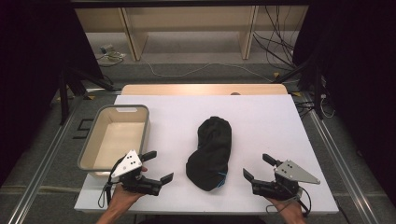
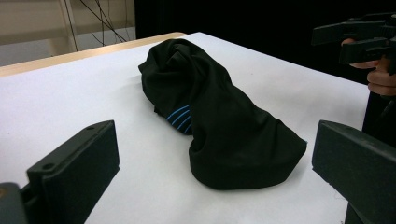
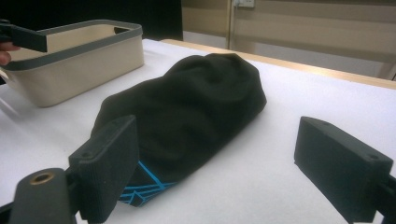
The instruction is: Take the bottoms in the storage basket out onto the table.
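Note:
A crumpled black garment [image 1: 210,151] with thin blue stripes lies in a long heap in the middle of the white table [image 1: 261,121]. My left gripper [image 1: 158,165] rests near the front edge, left of the heap, open with nothing between its jaws. My right gripper [image 1: 256,167] sits at the front right of the heap, also open and empty. In the left gripper view the garment [image 2: 219,116] lies ahead between the jaws, blue stripes on its near side. In the right gripper view the garment [image 3: 187,109] lies just ahead, blue lines at its near end.
A beige bin with a grey rim [image 1: 88,154] stands on the left of the table, just beyond my left gripper; its wall [image 3: 79,70] appears in the right gripper view too. Wooden shelving and cables lie on the floor beyond the table's far edge.

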### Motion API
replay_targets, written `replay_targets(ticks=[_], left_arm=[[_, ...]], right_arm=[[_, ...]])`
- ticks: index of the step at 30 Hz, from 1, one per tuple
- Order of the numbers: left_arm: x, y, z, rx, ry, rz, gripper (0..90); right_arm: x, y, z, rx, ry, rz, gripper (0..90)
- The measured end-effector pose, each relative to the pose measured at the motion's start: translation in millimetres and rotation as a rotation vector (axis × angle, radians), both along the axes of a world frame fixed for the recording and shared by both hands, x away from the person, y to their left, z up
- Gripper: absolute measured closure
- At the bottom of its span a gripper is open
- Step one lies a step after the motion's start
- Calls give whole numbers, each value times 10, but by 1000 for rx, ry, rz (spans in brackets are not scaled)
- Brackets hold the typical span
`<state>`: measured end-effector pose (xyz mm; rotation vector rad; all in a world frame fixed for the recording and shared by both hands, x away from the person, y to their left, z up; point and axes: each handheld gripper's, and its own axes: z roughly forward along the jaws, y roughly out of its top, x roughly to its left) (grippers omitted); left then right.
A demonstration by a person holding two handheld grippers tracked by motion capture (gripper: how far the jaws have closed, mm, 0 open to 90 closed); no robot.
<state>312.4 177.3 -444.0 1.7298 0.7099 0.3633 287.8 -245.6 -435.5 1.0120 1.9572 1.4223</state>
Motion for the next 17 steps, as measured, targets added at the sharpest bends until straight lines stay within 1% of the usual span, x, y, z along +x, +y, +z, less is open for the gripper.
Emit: replay_targets(ticks=[17], left_arm=[[-1,-8,-2,2,-5,1,5]], right_arm=[[0,1,0,-1,-1,-1,147]])
